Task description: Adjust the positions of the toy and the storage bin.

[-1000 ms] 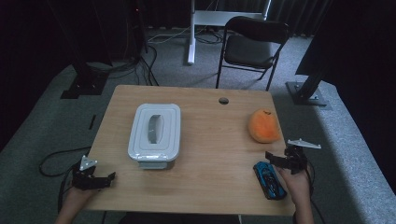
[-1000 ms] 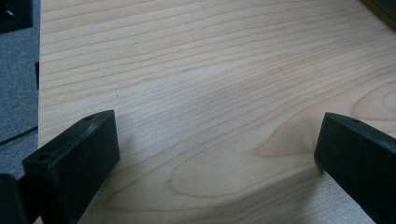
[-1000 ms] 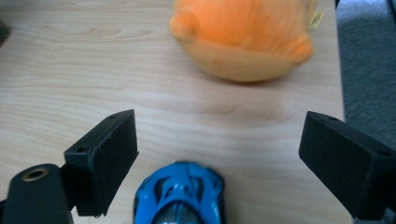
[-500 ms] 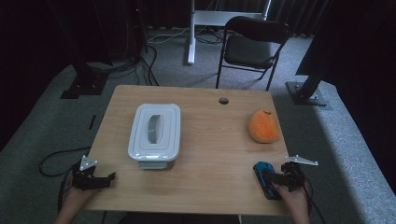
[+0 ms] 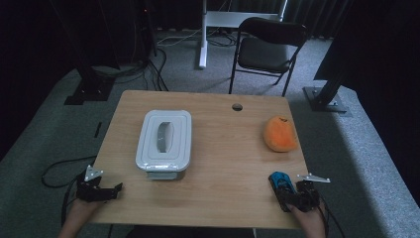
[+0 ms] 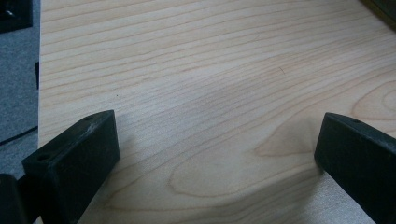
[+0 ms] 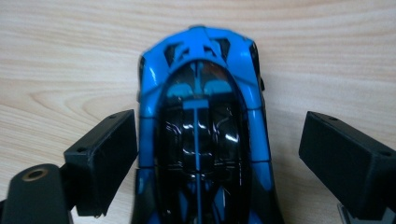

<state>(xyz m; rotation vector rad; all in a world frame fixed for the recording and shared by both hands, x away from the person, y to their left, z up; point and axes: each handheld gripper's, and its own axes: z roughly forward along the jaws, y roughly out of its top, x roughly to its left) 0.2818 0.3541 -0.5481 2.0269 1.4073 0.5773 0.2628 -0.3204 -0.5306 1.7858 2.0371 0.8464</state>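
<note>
Table (image 5: 223, 148), high view: blue toy car (image 5: 279, 181) at 5 o'clock near the front edge, right gripper (image 5: 292, 198) just behind it; white lidded box (image 5: 164, 139) at 9 o'clock; orange plush (image 5: 280, 134) at 2 o'clock; left gripper (image 5: 111, 191) at 7 o'clock on the table's corner.

Left gripper view: jaws wide apart over bare wood.

Right gripper view: jaws spread wide, straddling the car; left jaw at the car's side, right jaw apart from it.

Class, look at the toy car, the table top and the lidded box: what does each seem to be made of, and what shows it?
Toy car: glossy blue and black shell, with sharp light glints; probably painted metal or hard plastic.
Table: pale wood or wood-look laminate, matt, with clear grain lines.
Box: white, smooth, rounded corners, grey handle; probably moulded plastic.
</note>
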